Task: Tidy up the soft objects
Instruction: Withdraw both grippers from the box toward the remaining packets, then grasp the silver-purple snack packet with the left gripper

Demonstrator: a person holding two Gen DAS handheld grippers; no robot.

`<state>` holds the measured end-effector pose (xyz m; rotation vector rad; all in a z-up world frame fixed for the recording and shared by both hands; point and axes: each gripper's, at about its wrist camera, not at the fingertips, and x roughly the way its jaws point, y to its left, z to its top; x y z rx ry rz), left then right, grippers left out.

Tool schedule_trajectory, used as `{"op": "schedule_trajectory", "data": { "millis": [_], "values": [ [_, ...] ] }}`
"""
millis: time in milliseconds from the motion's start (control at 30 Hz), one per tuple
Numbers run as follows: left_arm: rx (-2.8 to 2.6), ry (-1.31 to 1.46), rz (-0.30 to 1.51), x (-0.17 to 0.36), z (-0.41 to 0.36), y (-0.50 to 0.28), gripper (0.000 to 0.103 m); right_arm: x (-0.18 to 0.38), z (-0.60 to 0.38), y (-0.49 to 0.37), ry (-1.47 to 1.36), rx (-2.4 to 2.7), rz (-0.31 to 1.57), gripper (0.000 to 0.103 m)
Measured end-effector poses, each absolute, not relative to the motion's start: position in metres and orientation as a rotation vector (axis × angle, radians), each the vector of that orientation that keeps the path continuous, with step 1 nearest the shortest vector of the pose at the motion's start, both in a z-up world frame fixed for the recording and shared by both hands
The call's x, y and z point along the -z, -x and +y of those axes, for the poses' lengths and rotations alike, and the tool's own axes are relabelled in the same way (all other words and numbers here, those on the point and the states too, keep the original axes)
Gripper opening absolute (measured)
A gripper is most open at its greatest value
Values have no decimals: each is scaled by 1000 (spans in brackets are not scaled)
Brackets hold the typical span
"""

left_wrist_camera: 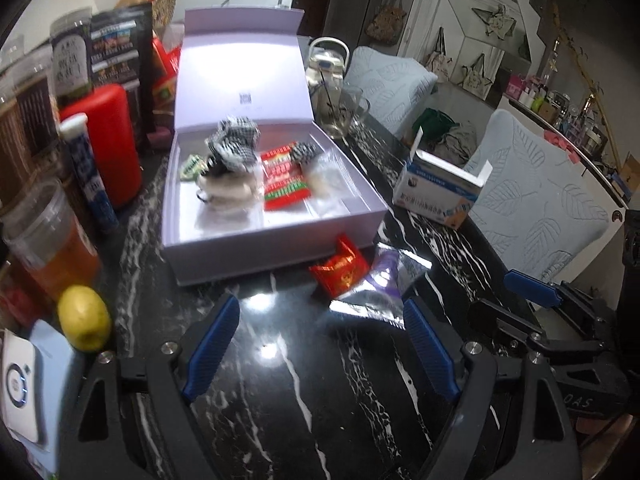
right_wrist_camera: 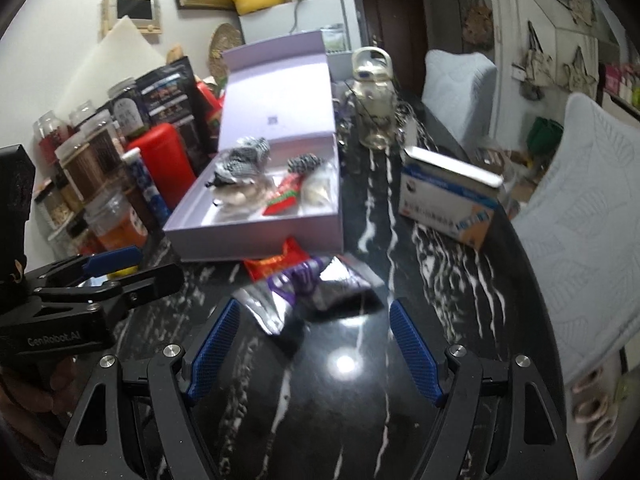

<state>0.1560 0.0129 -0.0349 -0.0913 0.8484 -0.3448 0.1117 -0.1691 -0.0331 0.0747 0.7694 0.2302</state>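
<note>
Soft packets lie on the black marbled worktop [left_wrist_camera: 280, 380]: we see a red foil packet [left_wrist_camera: 340, 270] touching a purple-and-silver pouch [left_wrist_camera: 380, 284], both just in front of the open lilac box [left_wrist_camera: 280, 252]. Inside the box sit checked fabric pieces [left_wrist_camera: 234, 142], a red-and-green sachet [left_wrist_camera: 286, 180] and pale bundles. At nine o'clock stand a red canister [left_wrist_camera: 108, 140], jars and a lemon [left_wrist_camera: 84, 317]; at three o'clock a blue-and-white carton [left_wrist_camera: 436, 192]. Our left gripper [left_wrist_camera: 320, 344] hangs open and empty, packets at one o'clock. Our right gripper [right_wrist_camera: 314, 346] is open too, the pouch [right_wrist_camera: 304, 292] at twelve o'clock, just ahead of its fingertips.
</note>
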Motion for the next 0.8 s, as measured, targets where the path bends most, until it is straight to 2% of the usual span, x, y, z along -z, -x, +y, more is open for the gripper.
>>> {"op": "schedule_trajectory", "data": {
  "millis": [233, 567, 600, 733, 800],
  "values": [
    [399, 81, 890, 55, -9, -158, 84, 54, -188, -109, -99, -182, 807, 78],
    [456, 20, 832, 52, -38, -174, 83, 67, -212, -114, -120, -154, 837, 78],
    [459, 5, 827, 52, -43, -178, 78, 68, -214, -115, -125, -152, 837, 78],
    [511, -26, 820, 55, -60, -193, 72, 71, -225, -118, -141, -137, 841, 78],
    [535, -24, 867, 63, -69, -202, 55, 73, -229, -119, -152, -127, 846, 78]
  ]
}}
